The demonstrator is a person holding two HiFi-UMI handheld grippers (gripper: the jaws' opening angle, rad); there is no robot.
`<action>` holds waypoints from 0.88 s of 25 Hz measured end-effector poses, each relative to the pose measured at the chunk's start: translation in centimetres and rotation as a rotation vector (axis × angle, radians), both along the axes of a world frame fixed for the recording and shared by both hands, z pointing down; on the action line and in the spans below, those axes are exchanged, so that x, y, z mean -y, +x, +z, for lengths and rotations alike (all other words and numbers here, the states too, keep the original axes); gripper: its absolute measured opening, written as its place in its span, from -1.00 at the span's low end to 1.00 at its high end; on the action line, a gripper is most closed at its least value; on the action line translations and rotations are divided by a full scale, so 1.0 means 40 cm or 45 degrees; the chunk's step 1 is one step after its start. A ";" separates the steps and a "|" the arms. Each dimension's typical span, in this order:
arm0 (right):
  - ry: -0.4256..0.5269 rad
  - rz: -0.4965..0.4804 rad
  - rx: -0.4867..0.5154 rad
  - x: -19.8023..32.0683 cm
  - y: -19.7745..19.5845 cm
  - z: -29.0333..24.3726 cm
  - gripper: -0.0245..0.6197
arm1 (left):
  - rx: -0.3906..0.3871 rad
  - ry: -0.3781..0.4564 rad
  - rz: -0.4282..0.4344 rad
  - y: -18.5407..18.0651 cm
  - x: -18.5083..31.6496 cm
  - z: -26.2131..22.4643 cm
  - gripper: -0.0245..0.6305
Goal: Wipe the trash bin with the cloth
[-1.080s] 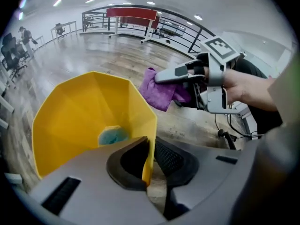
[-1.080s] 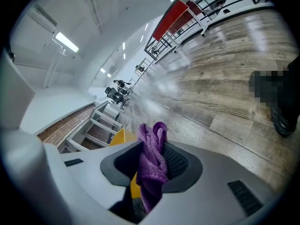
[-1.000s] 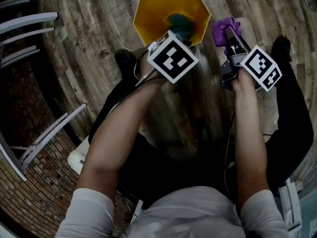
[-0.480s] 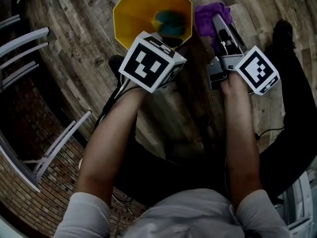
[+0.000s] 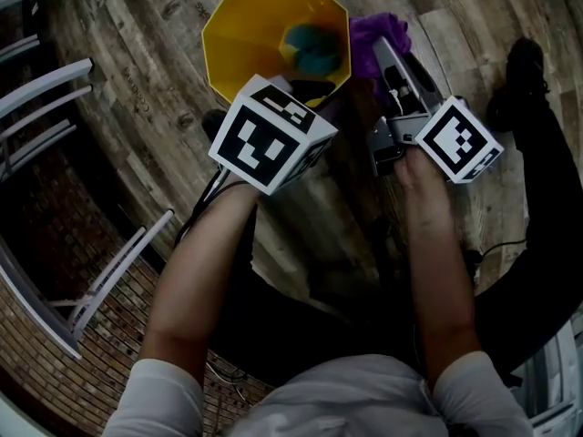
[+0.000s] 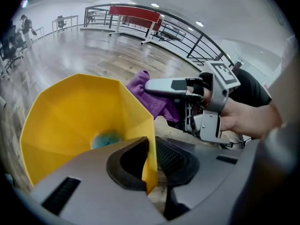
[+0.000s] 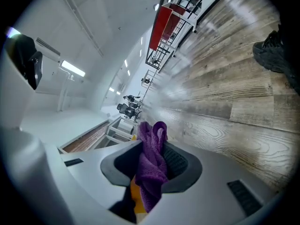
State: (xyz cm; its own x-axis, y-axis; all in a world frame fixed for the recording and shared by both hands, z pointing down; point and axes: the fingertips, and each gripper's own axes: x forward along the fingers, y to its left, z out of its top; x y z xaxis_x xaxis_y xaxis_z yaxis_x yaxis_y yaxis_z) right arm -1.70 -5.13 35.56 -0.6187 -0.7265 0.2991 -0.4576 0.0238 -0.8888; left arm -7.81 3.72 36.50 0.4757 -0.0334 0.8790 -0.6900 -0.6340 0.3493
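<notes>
The yellow trash bin [image 5: 264,25] stands on the wood floor, with a teal thing [image 5: 314,48] lying in its bottom. My left gripper [image 5: 314,87] is at the bin's near rim. In the left gripper view its jaws [image 6: 151,165] are shut on the bin's thin yellow wall [image 6: 84,121]. My right gripper [image 5: 384,48] is just right of the bin, shut on the purple cloth [image 5: 375,30]. The right gripper view shows the cloth [image 7: 152,165] bunched between the pads, with a bit of yellow bin [image 7: 136,191] below. The cloth [image 6: 157,102] hangs beside the bin's outer right side.
White chair frames [image 5: 55,89] stand at the left, and another [image 5: 105,267] lies over a brick-patterned floor strip [image 5: 55,353]. The person's dark shoe [image 5: 519,66] is at the right. A black railing [image 6: 187,36] and a red table [image 6: 136,14] are far off.
The right gripper has turned a little, and the cloth now sits closer to the bin's right side. The left gripper stays on the bin's rim. The whole head view has shifted.
</notes>
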 end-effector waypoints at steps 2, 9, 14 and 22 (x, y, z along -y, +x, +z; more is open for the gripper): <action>-0.019 -0.003 -0.008 -0.001 -0.002 0.026 -0.57 | -0.001 0.004 0.008 0.001 -0.001 0.001 -0.79; -0.096 0.002 -0.047 -0.001 -0.008 0.120 -0.57 | -0.002 0.015 0.033 0.003 -0.009 -0.003 -0.79; -0.138 0.002 -0.084 0.008 -0.019 0.186 -0.57 | 0.000 0.023 0.041 0.006 -0.008 -0.006 -0.79; -0.218 -0.021 -0.169 0.017 -0.037 0.301 -0.57 | -0.003 0.039 0.028 0.007 -0.008 -0.006 -0.80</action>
